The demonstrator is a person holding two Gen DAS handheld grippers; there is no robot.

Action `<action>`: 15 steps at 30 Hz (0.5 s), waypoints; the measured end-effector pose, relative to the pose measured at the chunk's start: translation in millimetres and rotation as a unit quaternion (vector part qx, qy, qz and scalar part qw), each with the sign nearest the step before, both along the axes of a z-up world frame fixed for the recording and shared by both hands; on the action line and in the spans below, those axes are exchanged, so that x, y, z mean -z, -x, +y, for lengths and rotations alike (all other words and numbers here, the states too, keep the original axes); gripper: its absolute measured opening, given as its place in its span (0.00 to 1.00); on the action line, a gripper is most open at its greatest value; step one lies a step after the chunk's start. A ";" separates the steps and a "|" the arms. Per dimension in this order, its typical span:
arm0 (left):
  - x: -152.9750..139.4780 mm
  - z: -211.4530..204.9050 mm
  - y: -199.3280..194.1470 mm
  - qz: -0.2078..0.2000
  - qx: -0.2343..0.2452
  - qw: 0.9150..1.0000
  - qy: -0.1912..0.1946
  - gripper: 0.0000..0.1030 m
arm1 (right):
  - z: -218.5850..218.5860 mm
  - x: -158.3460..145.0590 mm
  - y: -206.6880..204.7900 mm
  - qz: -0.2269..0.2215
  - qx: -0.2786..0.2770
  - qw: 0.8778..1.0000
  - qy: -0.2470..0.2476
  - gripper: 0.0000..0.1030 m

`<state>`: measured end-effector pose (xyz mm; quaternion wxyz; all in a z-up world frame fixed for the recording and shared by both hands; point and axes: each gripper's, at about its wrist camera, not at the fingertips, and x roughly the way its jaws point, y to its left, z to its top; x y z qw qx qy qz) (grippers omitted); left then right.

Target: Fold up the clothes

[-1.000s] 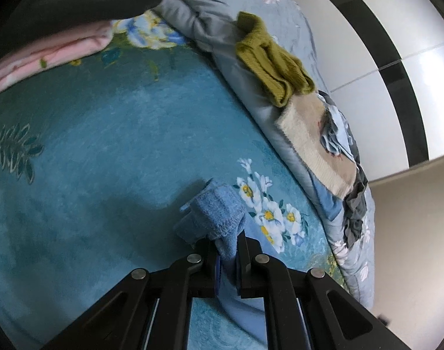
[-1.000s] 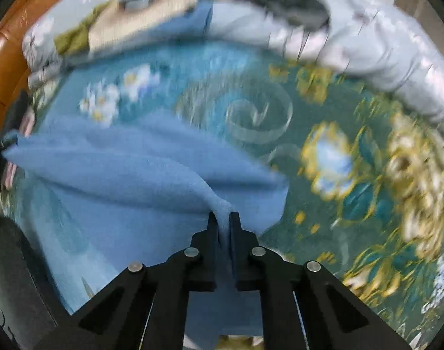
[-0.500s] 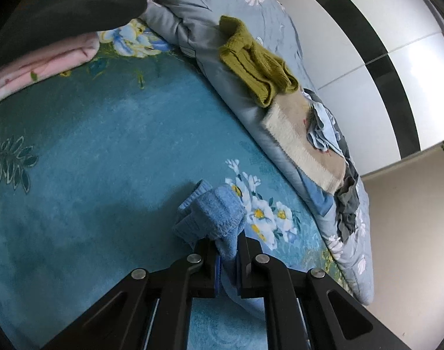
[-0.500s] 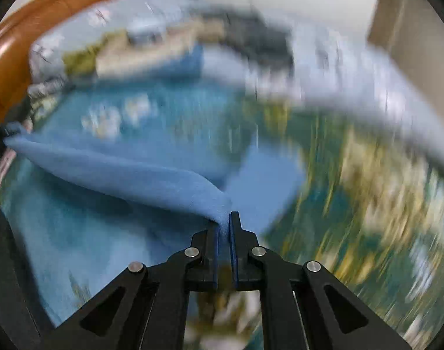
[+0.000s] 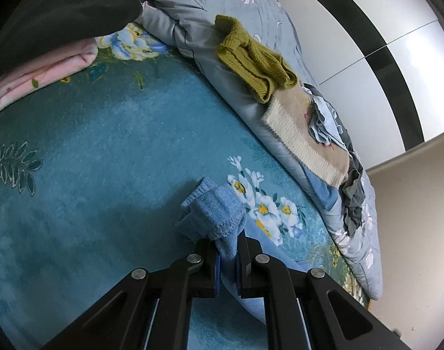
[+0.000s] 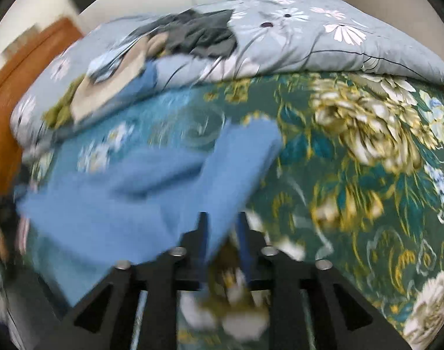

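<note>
Sweater (image 5: 214, 215) bunches in the clamped left tool (image 5: 227, 258); right tool (image 6: 222, 233) gapes beside it.

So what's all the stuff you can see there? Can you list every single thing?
blue knitted garment: one, light blue, on the bedspread, a bunched end clamped in the left gripper
bedspread: one, teal with flowers, covers the bed
quilt: one, grey-blue with daisies, bunched along the far side
olive sweater: one, olive green, on the quilt
beige knit: one, cream, on the quilt beside the olive sweater
dark grey clothes: a crumpled heap, on the quilt's end
pink folded cloth: one, pink, in the corner, under a black garment
left gripper: black, jaws shut on the blue garment
right gripper: black, jaws apart; view blurred
</note>
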<state>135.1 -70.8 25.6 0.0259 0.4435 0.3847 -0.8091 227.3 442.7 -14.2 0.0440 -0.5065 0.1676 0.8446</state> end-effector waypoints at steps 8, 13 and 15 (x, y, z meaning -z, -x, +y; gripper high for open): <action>7.4 -6.9 -2.4 -0.011 -0.021 1.000 -0.018 0.08 | -21.0 59.3 87.6 -0.099 0.030 0.994 -0.026 0.32; 9.8 -7.4 -1.0 -0.013 -0.023 0.999 -0.022 0.08 | -13.1 64.1 88.8 -0.133 0.055 0.988 -0.055 0.03; 10.4 -8.0 1.6 -0.015 -0.020 0.999 -0.024 0.08 | -2.4 53.4 85.9 -0.128 0.067 0.989 -0.031 0.02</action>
